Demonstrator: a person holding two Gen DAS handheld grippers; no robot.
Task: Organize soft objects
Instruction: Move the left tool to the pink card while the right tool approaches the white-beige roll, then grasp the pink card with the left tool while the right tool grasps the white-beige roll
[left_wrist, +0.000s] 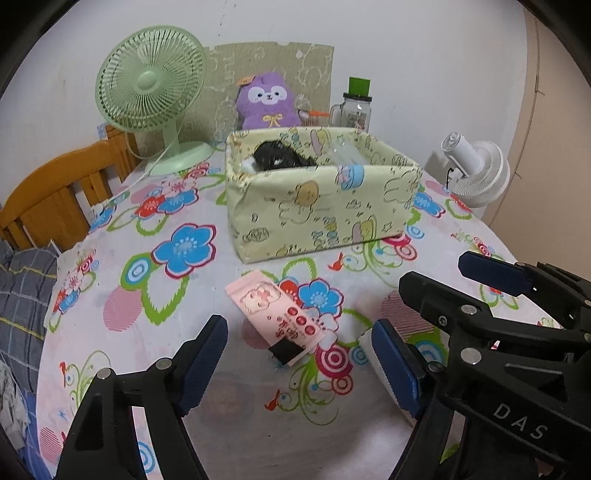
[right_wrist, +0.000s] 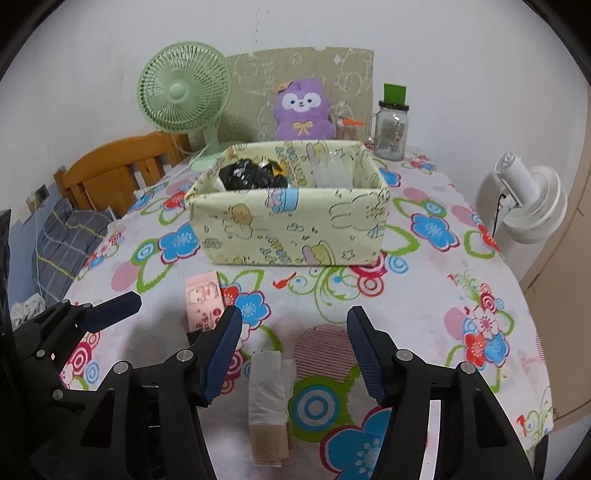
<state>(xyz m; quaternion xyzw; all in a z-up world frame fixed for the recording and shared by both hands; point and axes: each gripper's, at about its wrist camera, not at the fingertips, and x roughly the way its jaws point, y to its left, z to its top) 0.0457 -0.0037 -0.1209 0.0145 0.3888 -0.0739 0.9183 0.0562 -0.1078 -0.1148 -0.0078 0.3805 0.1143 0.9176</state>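
Note:
A pale yellow cartoon-print fabric box (left_wrist: 314, 206) (right_wrist: 288, 225) stands mid-table, holding a black soft item (left_wrist: 280, 157) (right_wrist: 251, 175) and clear plastic. A pink printed packet (left_wrist: 280, 317) (right_wrist: 203, 302) lies on the cloth in front of it. My left gripper (left_wrist: 299, 365) is open just above and short of the packet. A white and beige rolled soft item (right_wrist: 269, 398) lies between the fingers of my right gripper (right_wrist: 293, 358), which is open. The right gripper also shows in the left wrist view (left_wrist: 495, 273). The left gripper's finger (right_wrist: 110, 308) shows in the right wrist view.
A floral tablecloth (left_wrist: 184, 369) (right_wrist: 443, 295) covers the table. At the back stand a green fan (left_wrist: 151, 96) (right_wrist: 184, 92), a purple plush (left_wrist: 267, 101) (right_wrist: 303, 110) and a glass jar (left_wrist: 356, 107) (right_wrist: 391, 129). A white fan (left_wrist: 476, 170) (right_wrist: 532, 199) is right, a wooden chair (left_wrist: 55, 192) (right_wrist: 114, 166) left.

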